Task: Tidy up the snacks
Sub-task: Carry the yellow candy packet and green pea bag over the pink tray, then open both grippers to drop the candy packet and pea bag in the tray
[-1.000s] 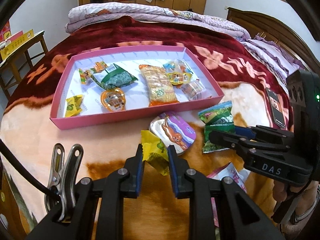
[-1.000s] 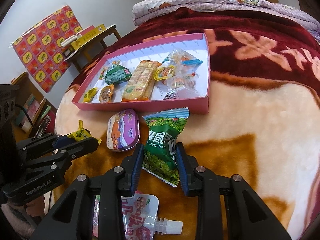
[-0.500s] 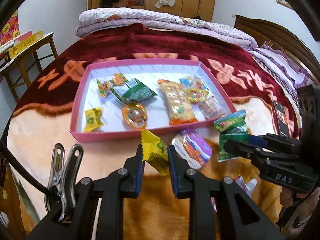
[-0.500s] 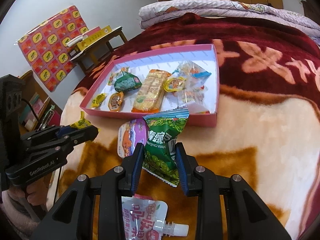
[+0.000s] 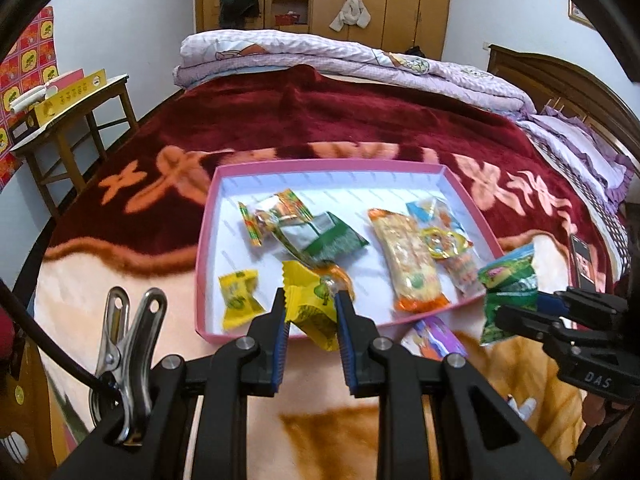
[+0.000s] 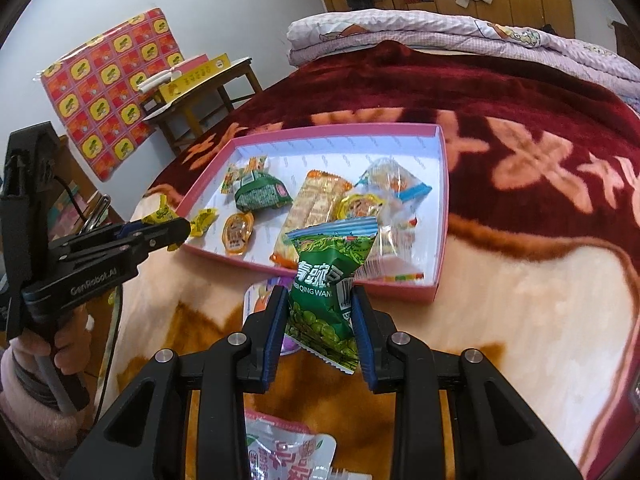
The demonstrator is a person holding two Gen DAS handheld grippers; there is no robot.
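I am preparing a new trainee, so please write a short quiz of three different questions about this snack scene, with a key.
1. True or false: the left tongs grip a yellow candy wrapper.
2. The right tongs hold: A) a green pea packet, B) a purple tin, C) nothing.
3. Fill in: the held snacks hang near the front wall of the pink ____.

Key: 1 true; 2 A; 3 tray. The spouted pouch lies outside it on the blanket.

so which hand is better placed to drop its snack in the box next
Left, probably. Its gripper holds the yellow candy at the box's near rim; the right one and its green pack sit further back.
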